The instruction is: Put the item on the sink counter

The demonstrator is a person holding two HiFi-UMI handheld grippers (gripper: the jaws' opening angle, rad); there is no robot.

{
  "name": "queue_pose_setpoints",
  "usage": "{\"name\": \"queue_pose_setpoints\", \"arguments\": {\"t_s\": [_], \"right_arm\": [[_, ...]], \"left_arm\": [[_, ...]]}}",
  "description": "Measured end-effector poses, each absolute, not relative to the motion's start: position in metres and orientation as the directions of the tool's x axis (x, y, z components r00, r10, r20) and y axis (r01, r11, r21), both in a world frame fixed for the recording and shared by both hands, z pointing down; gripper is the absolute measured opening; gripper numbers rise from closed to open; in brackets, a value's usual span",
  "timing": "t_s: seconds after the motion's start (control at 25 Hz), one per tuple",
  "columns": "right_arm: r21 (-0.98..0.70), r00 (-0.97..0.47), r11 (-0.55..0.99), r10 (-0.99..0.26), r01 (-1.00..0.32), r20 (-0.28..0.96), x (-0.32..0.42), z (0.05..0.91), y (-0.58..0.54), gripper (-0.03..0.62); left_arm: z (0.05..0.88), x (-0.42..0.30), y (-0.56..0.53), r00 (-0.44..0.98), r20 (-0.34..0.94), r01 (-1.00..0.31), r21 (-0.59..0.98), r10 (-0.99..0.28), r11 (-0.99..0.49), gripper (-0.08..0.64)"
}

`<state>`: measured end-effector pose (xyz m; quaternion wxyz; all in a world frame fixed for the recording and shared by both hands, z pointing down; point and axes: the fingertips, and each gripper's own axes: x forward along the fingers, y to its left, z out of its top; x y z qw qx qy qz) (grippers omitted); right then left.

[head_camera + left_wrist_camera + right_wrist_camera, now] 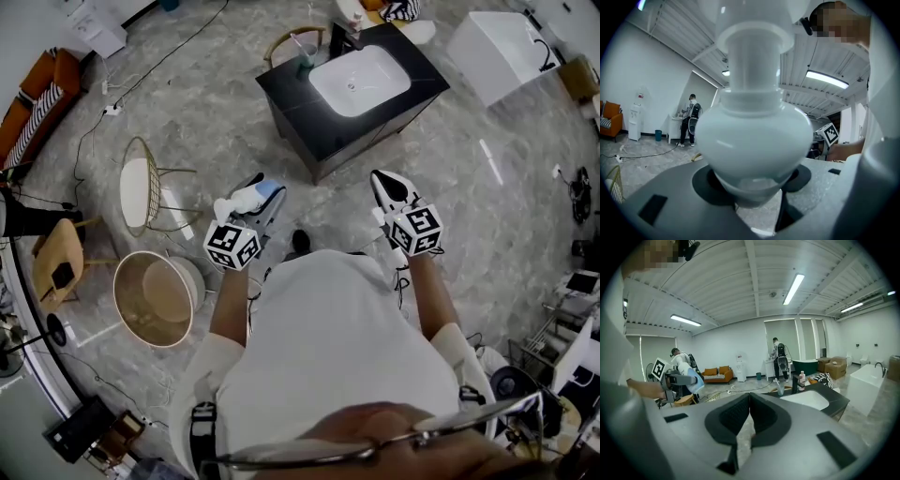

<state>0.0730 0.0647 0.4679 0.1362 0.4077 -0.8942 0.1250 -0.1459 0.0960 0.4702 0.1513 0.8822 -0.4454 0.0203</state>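
left gripper [262, 202] is clamped on a glossy white bottle [754, 126] with a bulbous body, cylindrical neck and pale blue section. right gripper [749, 398] jaws are together, empty.

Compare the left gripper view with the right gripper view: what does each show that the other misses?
Only the left: the left claw clamped on the white bottle, seen close up. Only the right: the right claw shut and empty, and the sink counter ahead. Both: the orange sofa and a standing person by the far wall.
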Motion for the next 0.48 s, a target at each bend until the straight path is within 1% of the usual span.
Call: {"name": "queue_pose_setpoints", "arguments": {"t_s": [0.28, 0.48], "right_arm": [[-0.1, -0.593, 0.601, -0.722, -0.793, 0.357, 0.058, 0.467, 0.033, 0.005], [-0.117, -0.58, 0.582, -0.728, -0.804, 0.365, 0.055, 0.471, 0.01, 0.005]], "left_arm": [[0.476, -0.167, 0.062, 0.633, 0.174, -0.766, 0.278, -0.754, -0.579, 0.247], [0.482, -0.165, 0.035, 0.644, 0.18, -0.755, 0.304, -0.743, -0.581, 0.247]]}}
